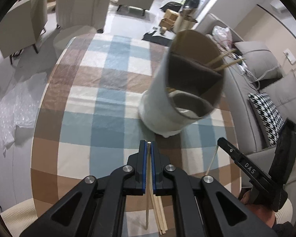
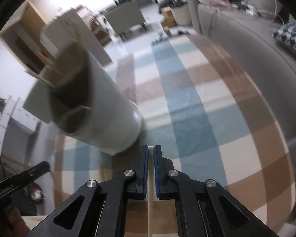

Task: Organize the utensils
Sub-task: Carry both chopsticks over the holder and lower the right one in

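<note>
- At lower centre of each wrist view, the left gripper (image 1: 148,148) and right gripper (image 2: 151,152) each pinch one slim, pale wooden chopstick (image 1: 148,158) (image 2: 151,177) between blue-padded jaws.
- Upper right in the left view, a white cylindrical divided utensil holder (image 1: 167,102) stands on the checked tablecloth (image 1: 100,102), holding two chopsticks.

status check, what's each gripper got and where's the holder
Left gripper shut on a chopstick. Right gripper shut on another stick. Utensil holder upright on checked cloth, two chopsticks already inside. Path clear.
</note>
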